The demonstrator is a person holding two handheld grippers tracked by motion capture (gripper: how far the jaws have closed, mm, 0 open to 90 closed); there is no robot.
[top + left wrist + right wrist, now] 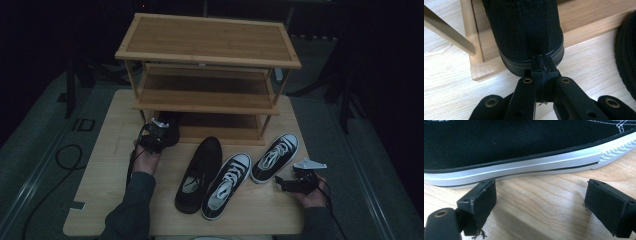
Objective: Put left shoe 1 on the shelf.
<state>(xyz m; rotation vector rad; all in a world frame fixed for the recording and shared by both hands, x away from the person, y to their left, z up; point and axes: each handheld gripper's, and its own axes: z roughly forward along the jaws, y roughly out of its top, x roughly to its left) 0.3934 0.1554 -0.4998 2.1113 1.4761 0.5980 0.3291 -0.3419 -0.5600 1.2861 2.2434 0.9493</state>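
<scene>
While the left tongs (541, 67) sit clenched, pads pressed together against the heel of a black shoe (524, 32), we note that this shoe rests half on the bottom shelf of the wooden rack (207, 37), its heel overhanging the shelf's front rail (486, 68). In the left gripper view we cannot tell whether any fabric is pinched between the pads; it reads more as a push than a grip.

Risks from here, as we judge them:
- Closed tips bear on a rounded heel, so they may slide off sideways and skew the shoe against the rack's upright.
- A push off-centre could swing the toe and leave the heel hanging over the rail.
- A hard shove might shift the rack on the worktop (100, 200).

The right tongs (286, 183) stand released, just beside the white sole of a sneaker (524, 167), not touching it. Another sneaker (227, 185) and a second black shoe (200, 172) lie close by; an early sweep could knock them.
</scene>
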